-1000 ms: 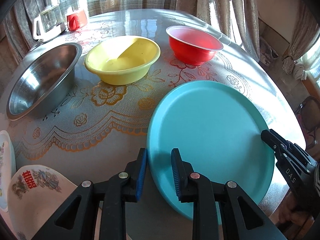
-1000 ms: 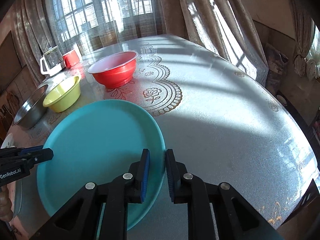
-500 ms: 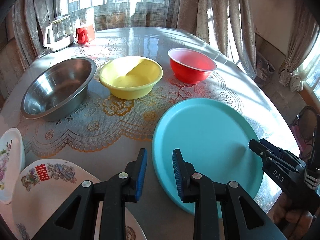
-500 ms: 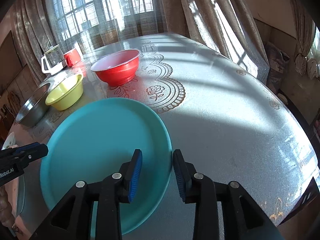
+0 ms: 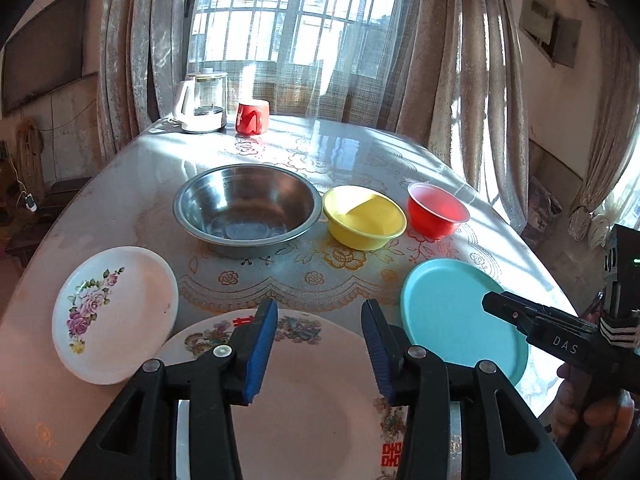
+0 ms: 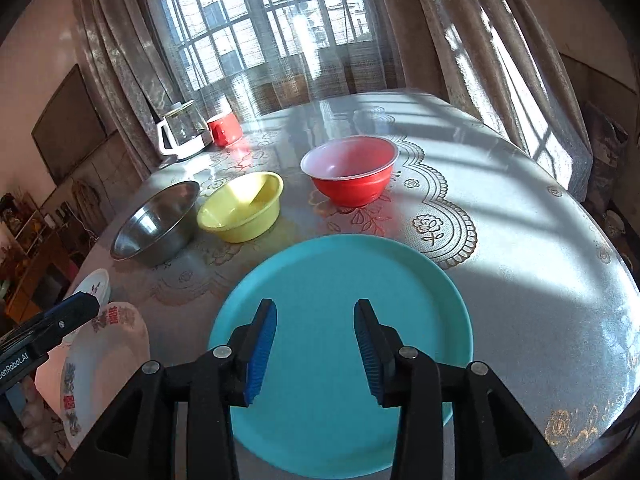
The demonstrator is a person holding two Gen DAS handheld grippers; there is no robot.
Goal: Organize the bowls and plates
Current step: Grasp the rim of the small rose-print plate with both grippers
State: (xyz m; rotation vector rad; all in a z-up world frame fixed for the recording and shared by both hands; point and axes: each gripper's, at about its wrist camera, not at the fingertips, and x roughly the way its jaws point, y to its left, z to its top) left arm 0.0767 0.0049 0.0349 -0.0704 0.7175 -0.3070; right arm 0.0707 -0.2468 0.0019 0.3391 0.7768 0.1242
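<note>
Sunlight falls through the big window [image 5: 280,12] and curtains [image 5: 472,60] onto your round table [image 6: 520,208] with its lace cloth. Your left gripper [image 5: 319,342] is wide open over the big printed plate [image 5: 304,400]. Your right gripper [image 6: 315,344] is wide open over the blue plate [image 6: 340,280]. 3 bowls sit behind in a row: steel [image 5: 246,208], yellow [image 5: 364,222], red [image 5: 437,210]. A flowered plate [image 5: 114,314] lies left.

Three bowls stand in a row across the middle of the table [image 5: 132,184]: the metal bowl [image 5: 246,208] left, the middle bowl [image 5: 364,222] beside it, the smallest bowl [image 5: 437,210] right. Nearer lie three plates: the flowered plate [image 5: 114,312] left, the large plate [image 5: 320,400] nearest, the plain plate [image 5: 456,316] right. A kettle [image 5: 202,102] and mug [image 5: 252,117] stand at the far edge.
</note>
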